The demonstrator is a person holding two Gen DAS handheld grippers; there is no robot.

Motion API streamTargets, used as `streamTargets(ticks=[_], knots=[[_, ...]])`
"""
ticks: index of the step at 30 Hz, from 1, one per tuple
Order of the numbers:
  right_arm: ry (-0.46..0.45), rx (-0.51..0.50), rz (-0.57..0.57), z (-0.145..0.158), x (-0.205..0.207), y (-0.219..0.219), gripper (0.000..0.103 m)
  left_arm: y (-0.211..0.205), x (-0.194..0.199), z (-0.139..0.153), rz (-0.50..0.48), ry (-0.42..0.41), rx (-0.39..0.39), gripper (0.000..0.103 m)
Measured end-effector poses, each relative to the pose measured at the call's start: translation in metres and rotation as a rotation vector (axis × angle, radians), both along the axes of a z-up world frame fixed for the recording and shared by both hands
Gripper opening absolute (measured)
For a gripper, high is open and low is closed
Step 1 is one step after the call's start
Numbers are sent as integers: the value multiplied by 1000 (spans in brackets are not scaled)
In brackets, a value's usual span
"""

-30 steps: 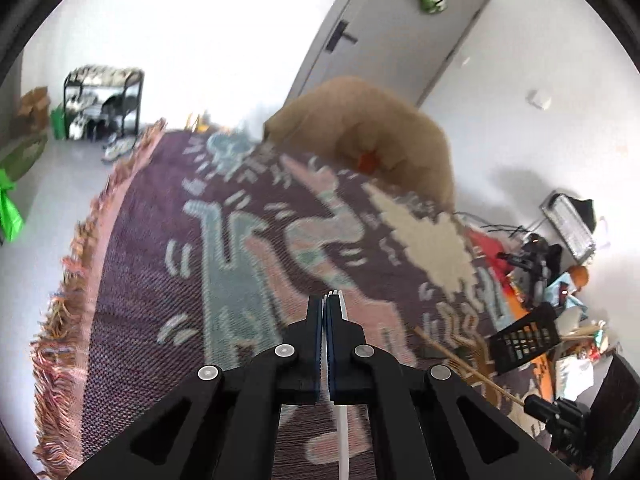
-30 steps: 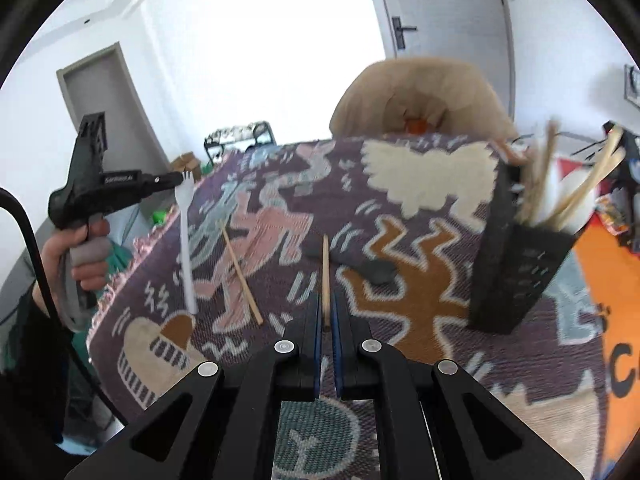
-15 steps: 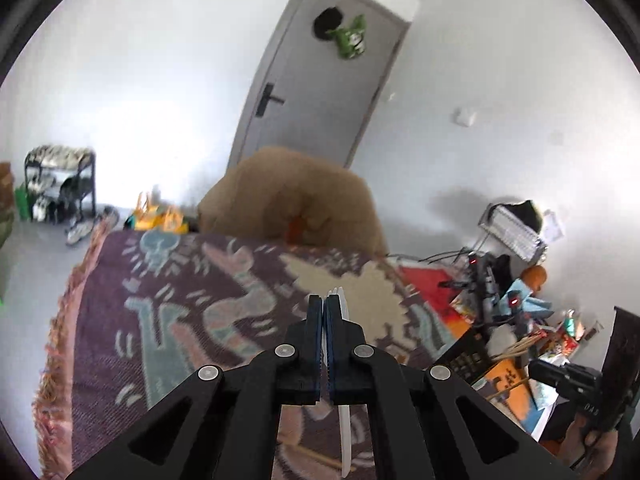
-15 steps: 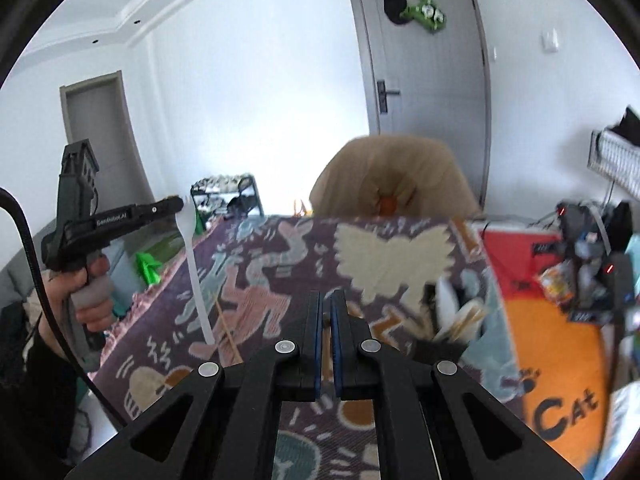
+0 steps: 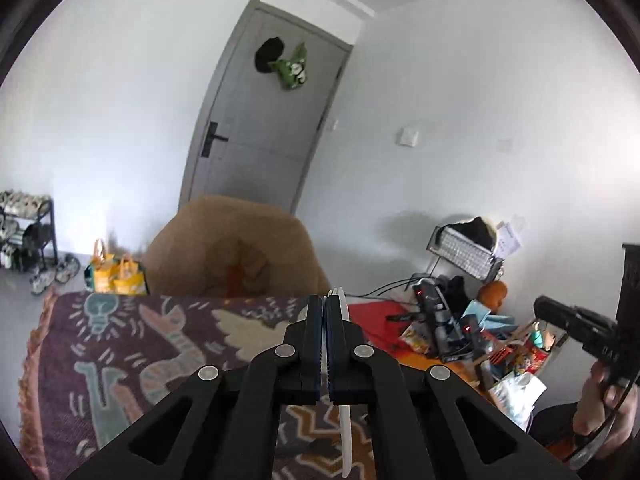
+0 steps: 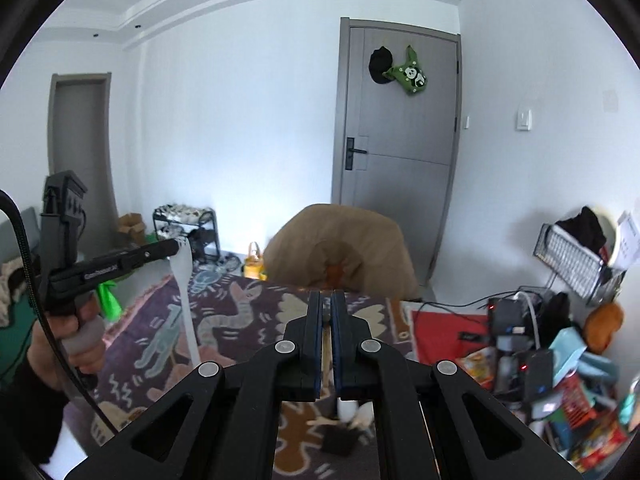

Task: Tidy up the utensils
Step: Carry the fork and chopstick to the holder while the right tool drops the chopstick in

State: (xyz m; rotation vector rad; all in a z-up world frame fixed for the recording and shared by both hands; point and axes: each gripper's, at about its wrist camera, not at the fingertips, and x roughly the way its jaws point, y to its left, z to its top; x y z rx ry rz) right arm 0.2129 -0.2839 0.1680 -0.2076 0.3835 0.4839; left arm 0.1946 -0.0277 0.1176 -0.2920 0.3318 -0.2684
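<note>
Between the closed jaws of the left gripper (image 5: 325, 306) sits a white plastic fork (image 5: 345, 432), its tines poking up just past the fingertips and its handle hanging down below them; the right wrist view shows the same fork (image 6: 185, 280) dangling from that gripper (image 6: 174, 246) above the patterned woven blanket (image 6: 224, 320). The right gripper (image 6: 327, 300) is also closed, pinching a thin wooden stick, most likely a chopstick (image 6: 326, 344), whose shaft runs down between the fingers toward the table.

Both tools are raised well above the blanket and aimed at the far wall and the grey door (image 6: 400, 152), so this looks like the carrying step: each hand has a utensil and neither has been dropped off yet.

Below the right gripper, partly hidden by its fingers, stands the black utensil holder (image 6: 338, 442). White spoon-like heads and pale wooden sticks show in its top; how many there are, and whether it is divided inside, cannot be told from this angle.

The next move likely calls for tipping the chopstick upright over the holder's mouth, lowering it among the pieces already there, and only then opening the jaws. The fork would follow, handle first, and the left hand has farther to travel across the blanket to reach the holder. A brown cushioned chair (image 5: 236, 256) sits behind the table.
</note>
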Motion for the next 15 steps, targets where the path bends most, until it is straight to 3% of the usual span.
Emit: streamTargets(ticks=[15], knots=[[82, -141, 24, -32, 33, 19, 5, -41, 20, 14, -56, -52, 24, 1]])
